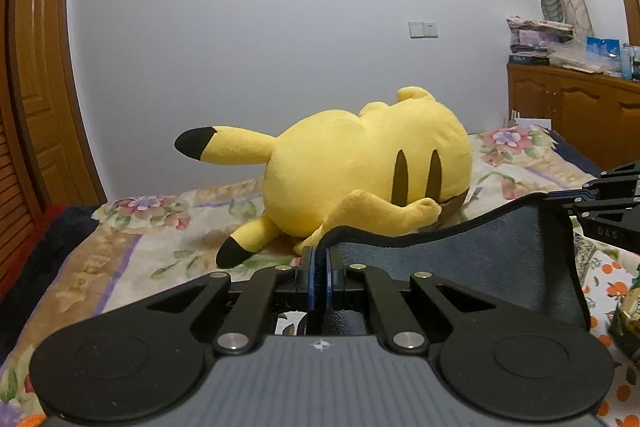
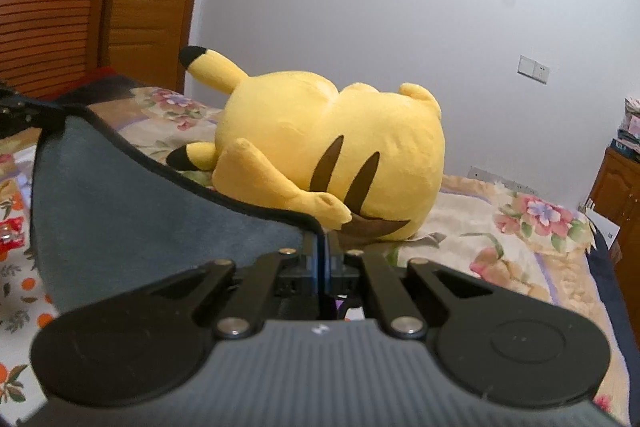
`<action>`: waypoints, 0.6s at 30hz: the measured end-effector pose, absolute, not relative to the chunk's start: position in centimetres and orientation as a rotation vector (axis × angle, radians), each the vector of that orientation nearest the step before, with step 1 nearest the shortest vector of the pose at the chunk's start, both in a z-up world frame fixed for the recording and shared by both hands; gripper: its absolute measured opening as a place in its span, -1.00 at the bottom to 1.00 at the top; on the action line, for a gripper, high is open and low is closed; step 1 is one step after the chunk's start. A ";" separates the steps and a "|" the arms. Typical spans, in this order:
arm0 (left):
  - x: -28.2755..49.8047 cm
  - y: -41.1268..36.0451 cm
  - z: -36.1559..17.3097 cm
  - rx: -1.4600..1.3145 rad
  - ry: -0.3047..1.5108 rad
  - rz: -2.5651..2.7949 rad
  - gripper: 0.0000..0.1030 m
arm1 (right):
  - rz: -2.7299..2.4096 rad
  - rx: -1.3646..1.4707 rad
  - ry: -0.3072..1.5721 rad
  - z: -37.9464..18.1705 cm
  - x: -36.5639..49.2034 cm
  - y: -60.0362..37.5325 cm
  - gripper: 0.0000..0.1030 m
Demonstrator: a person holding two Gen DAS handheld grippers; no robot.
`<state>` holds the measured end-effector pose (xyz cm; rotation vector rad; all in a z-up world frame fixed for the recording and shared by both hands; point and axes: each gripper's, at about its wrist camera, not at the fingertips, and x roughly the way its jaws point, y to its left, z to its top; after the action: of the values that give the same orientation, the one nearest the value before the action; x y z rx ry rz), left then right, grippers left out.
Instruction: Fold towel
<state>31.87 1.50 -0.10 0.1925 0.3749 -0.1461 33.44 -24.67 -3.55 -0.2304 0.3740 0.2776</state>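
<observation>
A dark grey towel (image 1: 472, 251) with a black hem hangs stretched between my two grippers above the bed. My left gripper (image 1: 320, 259) is shut on one top corner of it. My right gripper (image 2: 323, 247) is shut on the other top corner; the towel (image 2: 132, 203) sags away to the left in that view. The right gripper also shows at the right edge of the left wrist view (image 1: 568, 197). The left gripper shows at the left edge of the right wrist view (image 2: 44, 113). The towel's lower part is hidden.
A big yellow plush toy (image 1: 360, 179) lies on the floral bedspread (image 1: 132, 247) just beyond the towel. A wooden door (image 1: 32, 67) stands at the left, a wooden cabinet (image 1: 580, 115) with stacked things at the right. A white wall is behind.
</observation>
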 end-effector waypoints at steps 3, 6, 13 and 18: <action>32.6 1.7 -0.8 0.193 0.383 -0.138 -0.88 | 0.267 -0.240 0.381 -4.1 34.2 -24.6 -0.94; 33.5 1.8 -1.6 0.197 0.390 -0.127 -0.88 | 0.256 -0.251 0.384 -4.6 35.0 -24.5 -0.94; 35.5 1.8 -3.2 0.202 0.412 -0.117 -0.88 | 0.237 -0.246 0.405 -5.9 36.7 -24.1 -0.94; 36.8 1.5 -4.9 0.209 0.438 -0.106 -0.88 | 0.225 -0.183 0.469 -7.4 38.0 -24.4 -0.94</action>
<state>36.78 1.49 -4.87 0.2089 0.4384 -0.1059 38.00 -24.42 -7.39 -0.1833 0.4686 0.2252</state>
